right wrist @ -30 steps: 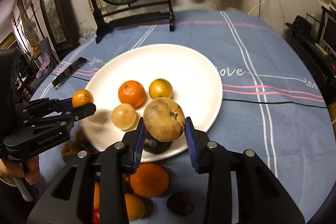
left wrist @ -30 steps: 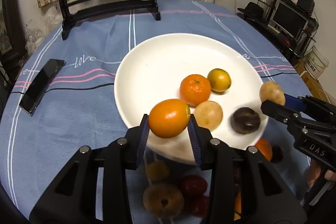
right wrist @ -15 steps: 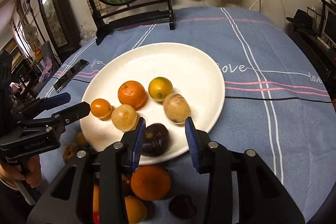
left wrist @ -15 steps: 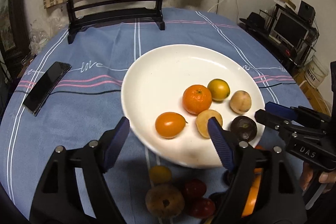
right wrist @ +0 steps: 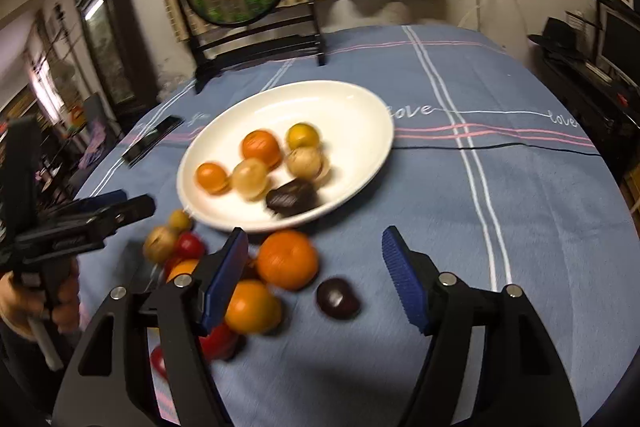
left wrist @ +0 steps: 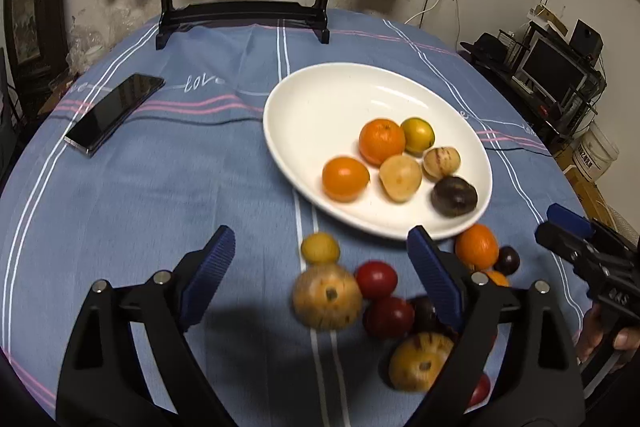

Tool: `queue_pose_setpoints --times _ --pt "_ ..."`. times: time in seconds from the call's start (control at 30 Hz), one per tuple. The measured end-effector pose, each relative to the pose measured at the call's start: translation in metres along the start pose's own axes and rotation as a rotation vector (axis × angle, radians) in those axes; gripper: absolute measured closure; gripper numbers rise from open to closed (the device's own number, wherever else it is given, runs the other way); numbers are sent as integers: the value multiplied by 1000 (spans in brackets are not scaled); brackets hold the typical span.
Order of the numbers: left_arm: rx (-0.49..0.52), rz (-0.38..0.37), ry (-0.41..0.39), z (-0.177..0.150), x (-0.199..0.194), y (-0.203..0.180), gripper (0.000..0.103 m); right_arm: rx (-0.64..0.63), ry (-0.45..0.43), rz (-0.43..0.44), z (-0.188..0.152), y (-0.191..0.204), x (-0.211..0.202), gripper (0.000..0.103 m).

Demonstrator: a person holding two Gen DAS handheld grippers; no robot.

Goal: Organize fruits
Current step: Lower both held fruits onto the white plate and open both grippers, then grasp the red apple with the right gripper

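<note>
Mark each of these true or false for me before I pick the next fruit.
1. Six fruits lie on the white plate. True.
2. The left claw grips an orange. False: it is open and empty.
3. The dark purple fruit sits near the plate's front rim. True.
4. The phone lies on the plate. False: it lies on the tablecloth, apart from the plate.
5. The right claw is open with nothing held. True.

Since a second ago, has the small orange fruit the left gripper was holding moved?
Yes. The small orange fruit has left the gripper's opening jaws and lies inside the white plate, by the near rim.
</note>
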State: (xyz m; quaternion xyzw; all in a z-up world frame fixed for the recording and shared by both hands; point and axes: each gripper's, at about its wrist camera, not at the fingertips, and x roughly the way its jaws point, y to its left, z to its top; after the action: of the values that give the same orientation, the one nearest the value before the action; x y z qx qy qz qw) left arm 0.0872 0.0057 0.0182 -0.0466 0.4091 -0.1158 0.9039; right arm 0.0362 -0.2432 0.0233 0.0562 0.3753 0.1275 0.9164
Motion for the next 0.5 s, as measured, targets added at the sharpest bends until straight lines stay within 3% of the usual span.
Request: queue_pose_setpoints --times 0.23,0.5 --pt "-3 2 12 -22 -13 1 13 -40 27 2 -29 12 -13 33" --pt "-18 5 4 -42 -31 5 12 -149 75 82 -62 48 -23 33"
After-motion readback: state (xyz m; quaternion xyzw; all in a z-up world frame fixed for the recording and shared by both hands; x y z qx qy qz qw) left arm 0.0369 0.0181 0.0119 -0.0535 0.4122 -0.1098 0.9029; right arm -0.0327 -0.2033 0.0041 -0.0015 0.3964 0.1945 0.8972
